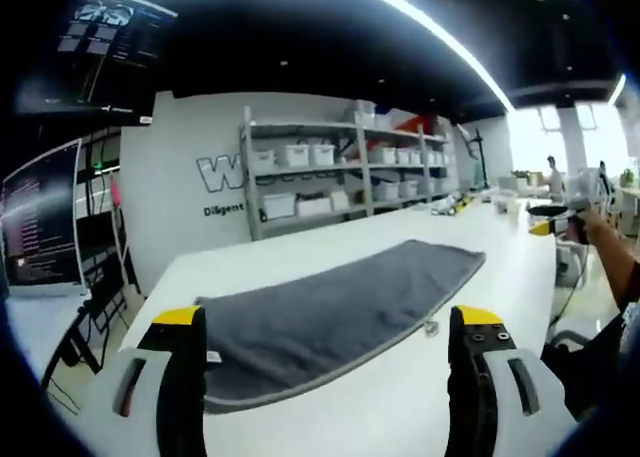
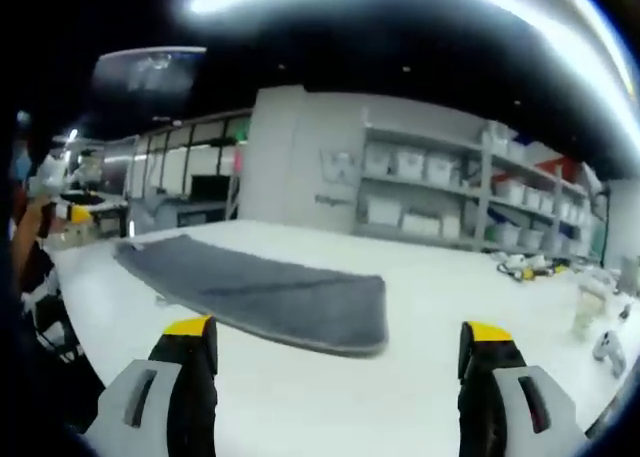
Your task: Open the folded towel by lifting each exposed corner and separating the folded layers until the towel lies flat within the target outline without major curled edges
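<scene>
Holding nothing, the left gripper (image 1: 328,362) has its jaws wide apart just above the white table (image 1: 420,407). The right gripper (image 2: 340,377) is wide apart too, with nothing in it. Past them the gray towel (image 1: 330,312) lies folded long on the table. Far back stand shelves (image 1: 340,172) with white bins.

Both views look low across the white surface (image 1: 480,397) from opposite ends of its near edge, each along its own wide-apart tongs, sharing the folded grey towel (image 1: 340,312) close ahead and the storage shelves (image 1: 340,172) beyond the far edge.
</scene>
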Action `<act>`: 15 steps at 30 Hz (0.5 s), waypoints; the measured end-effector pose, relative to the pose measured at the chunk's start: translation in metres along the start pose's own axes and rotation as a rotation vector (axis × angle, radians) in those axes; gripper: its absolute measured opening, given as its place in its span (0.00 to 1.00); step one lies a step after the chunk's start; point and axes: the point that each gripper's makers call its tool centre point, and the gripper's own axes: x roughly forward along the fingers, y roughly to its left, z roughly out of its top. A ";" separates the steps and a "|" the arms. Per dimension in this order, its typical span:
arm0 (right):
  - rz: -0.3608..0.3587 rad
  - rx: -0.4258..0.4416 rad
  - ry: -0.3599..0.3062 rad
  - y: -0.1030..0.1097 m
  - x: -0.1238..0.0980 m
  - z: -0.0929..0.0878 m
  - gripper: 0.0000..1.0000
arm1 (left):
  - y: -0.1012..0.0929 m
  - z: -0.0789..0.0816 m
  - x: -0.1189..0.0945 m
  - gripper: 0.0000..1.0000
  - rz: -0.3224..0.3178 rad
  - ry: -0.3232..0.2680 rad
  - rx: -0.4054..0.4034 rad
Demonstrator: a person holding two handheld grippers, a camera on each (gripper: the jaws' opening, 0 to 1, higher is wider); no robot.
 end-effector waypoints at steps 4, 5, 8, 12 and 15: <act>0.009 -0.003 0.001 0.004 -0.002 -0.003 1.00 | -0.001 -0.004 -0.005 1.00 0.008 -0.002 -0.003; 0.010 -0.005 0.003 0.004 -0.003 -0.005 1.00 | -0.002 -0.005 -0.006 1.00 0.009 -0.003 -0.003; 0.003 -0.007 0.012 -0.001 -0.003 -0.011 1.00 | -0.003 -0.005 -0.009 1.00 0.007 -0.012 -0.005; -0.011 0.010 0.023 -0.009 -0.003 -0.018 1.00 | -0.007 -0.005 -0.009 1.00 -0.003 -0.013 0.000; -0.015 0.016 0.022 -0.013 -0.001 -0.019 1.00 | -0.008 -0.003 -0.006 1.00 -0.006 -0.010 0.005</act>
